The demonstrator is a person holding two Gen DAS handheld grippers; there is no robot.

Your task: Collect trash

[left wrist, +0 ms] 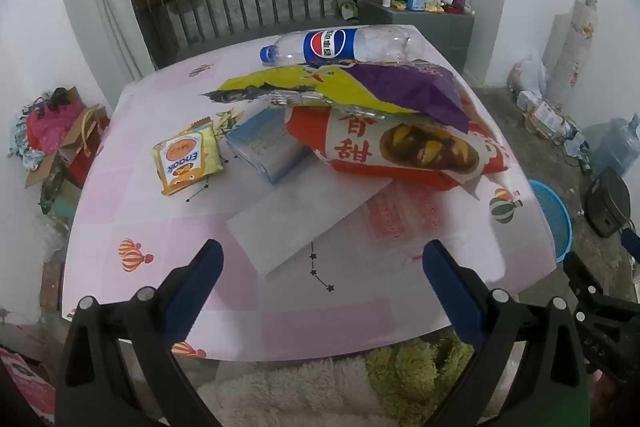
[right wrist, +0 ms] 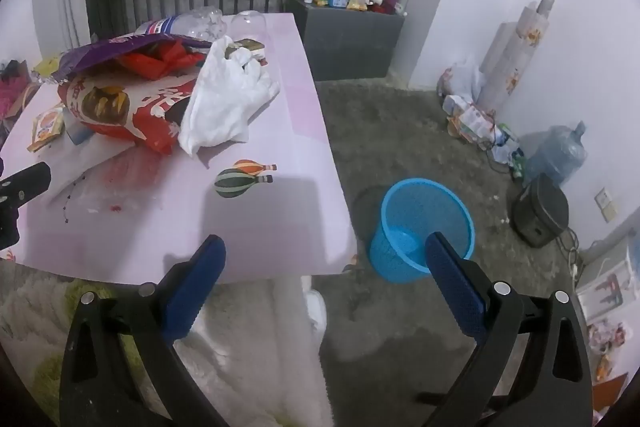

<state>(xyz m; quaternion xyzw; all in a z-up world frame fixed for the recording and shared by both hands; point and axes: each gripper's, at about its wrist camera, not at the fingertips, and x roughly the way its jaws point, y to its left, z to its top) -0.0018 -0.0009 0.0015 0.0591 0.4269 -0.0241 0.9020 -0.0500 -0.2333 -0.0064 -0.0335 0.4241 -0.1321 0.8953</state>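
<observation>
Trash lies on the pink table (left wrist: 132, 195): an empty Pepsi bottle (left wrist: 344, 45), a yellow and purple bag (left wrist: 360, 87), a red and white snack bag (left wrist: 404, 147), a blue box (left wrist: 266, 143), a small yellow Enaak packet (left wrist: 186, 161), a white paper (left wrist: 304, 215) and a clear wrapper with red print (left wrist: 404, 223). My left gripper (left wrist: 324, 263) is open and empty above the near table edge. My right gripper (right wrist: 324, 255) is open and empty at the table's right corner (right wrist: 280, 227). A crumpled white bag (right wrist: 228, 99) leans on the red snack bag (right wrist: 116, 107). A blue bin (right wrist: 420, 227) stands on the floor.
A grey cabinet (right wrist: 348, 39) with bottles stands behind the table. A water jug (right wrist: 556, 151), a black speaker (right wrist: 540, 211) and bagged clutter (right wrist: 472, 115) line the right wall. Boxes and bags (left wrist: 56, 139) sit left of the table. A fluffy rug (left wrist: 340, 387) lies below.
</observation>
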